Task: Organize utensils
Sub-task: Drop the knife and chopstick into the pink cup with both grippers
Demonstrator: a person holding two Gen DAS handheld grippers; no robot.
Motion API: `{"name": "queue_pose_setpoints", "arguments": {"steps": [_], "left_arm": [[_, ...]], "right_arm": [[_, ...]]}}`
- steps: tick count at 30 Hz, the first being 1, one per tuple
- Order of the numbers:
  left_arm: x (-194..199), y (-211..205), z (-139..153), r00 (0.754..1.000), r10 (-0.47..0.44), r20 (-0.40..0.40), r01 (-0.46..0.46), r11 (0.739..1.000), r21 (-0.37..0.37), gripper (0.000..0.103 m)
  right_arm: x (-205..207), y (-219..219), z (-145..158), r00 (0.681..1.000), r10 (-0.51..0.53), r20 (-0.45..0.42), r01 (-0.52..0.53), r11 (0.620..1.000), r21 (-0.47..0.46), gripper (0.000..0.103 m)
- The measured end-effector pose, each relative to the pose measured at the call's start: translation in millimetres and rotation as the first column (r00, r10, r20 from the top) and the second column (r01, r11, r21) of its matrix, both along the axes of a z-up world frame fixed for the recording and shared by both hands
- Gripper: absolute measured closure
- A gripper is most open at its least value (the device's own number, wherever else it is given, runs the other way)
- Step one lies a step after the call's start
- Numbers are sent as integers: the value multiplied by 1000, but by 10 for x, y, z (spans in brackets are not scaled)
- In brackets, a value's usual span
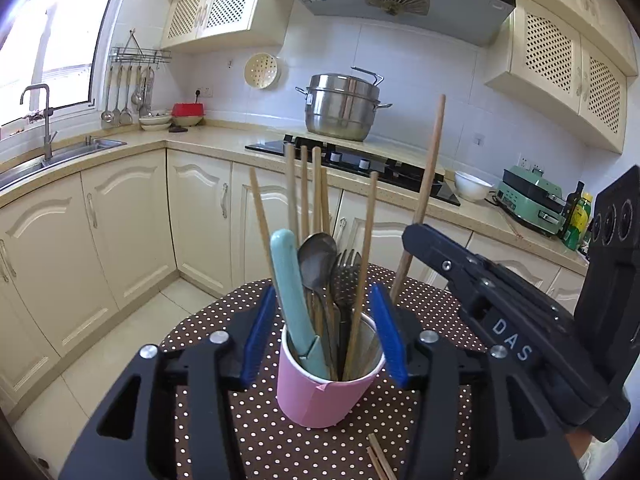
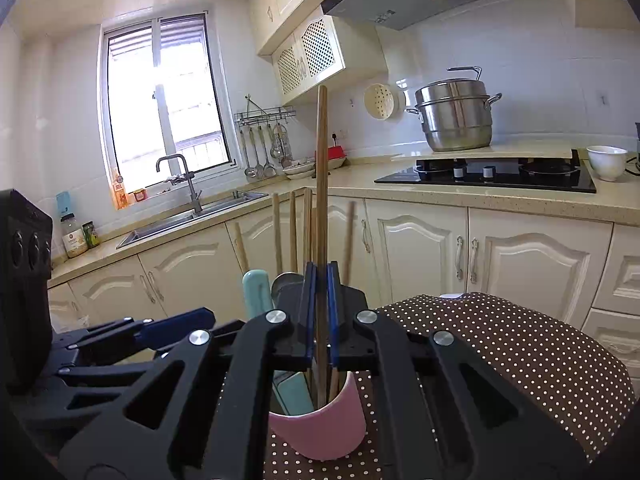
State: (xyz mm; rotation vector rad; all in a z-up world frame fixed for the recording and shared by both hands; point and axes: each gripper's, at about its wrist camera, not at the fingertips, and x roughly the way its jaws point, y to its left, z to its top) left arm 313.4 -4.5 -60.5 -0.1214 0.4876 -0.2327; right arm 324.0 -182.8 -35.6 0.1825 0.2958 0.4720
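My right gripper (image 2: 321,320) has its jaws clamped on one long wooden chopstick (image 2: 321,184) standing upright just above the pink cup (image 1: 320,392), while my left gripper (image 1: 320,336) has its jaws spread wide on either side of that cup. Inside it I count six chopsticks, one teal-handled knife (image 1: 290,300), one spoon (image 1: 317,258) and one fork (image 1: 347,268). The cup stands on a brown polka-dot worktop (image 1: 248,432) in a cream-cabinet kitchen, with one steel steamer pot (image 1: 342,108) by the hob.

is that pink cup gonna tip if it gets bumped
Probably. The pink cup looks like thin paper, narrower at its base, so likely light. Tall chopsticks and a spoon stick out well above its rim, making it top-heavy. The left gripper straddles it, open.
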Motion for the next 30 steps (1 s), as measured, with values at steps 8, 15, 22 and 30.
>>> {"name": "queue_pose_setpoints", "arguments": {"steps": [8,15,22,30], "left_arm": [[-142,72,47,997,64,42,-66,997,44,40],[-260,143,86,987,138,80,-146,983,110,36],[-421,229,155,978,177,106,-189,975,117,33],[-719,301,288,971,194,141,-208,974,90,30]], "right_arm": [[-80,59,-10,1000,5,-3,-5,1000,-24,97],[-135,110,-110,1000,-4,-18,3,998,-56,97],[-281,169,-96,1000,-11,12,12,996,-91,72],[-512,60,66,998,-43,49,46,997,-58,46]]}}
